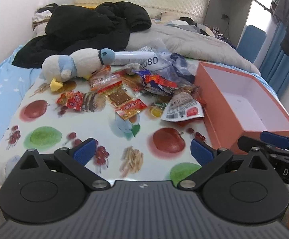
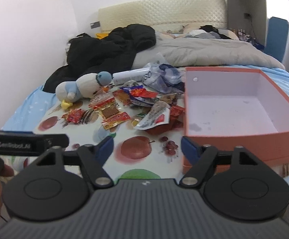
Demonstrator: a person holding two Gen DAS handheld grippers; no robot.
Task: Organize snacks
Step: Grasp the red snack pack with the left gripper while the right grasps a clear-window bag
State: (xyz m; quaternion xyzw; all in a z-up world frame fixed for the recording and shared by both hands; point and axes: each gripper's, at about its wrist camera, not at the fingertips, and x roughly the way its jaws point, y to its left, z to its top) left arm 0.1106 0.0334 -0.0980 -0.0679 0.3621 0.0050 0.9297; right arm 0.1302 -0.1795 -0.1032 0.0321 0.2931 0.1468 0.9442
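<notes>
A heap of snack packets (image 1: 144, 87) (image 2: 136, 103) lies in the middle of a fruit-patterned cloth (image 1: 104, 135) (image 2: 136, 159) spread on a bed. An orange box (image 1: 244, 103) (image 2: 240, 107) with a white inside stands open and empty to the right of the heap. My left gripper (image 1: 143, 151) hovers open over the cloth's near part, short of the snacks, with nothing between its blue pads (image 1: 84, 150). My right gripper (image 2: 147, 148) is open too, nothing in it, its right finger close to the box's near left corner.
A white and blue plush duck (image 1: 74, 65) (image 2: 82, 87) lies left of the snacks. Behind them are a white tube (image 1: 134, 57) and a crumpled plastic bag (image 2: 164, 77). A black jacket (image 1: 84, 29) and a grey quilt (image 2: 204, 49) cover the far bed.
</notes>
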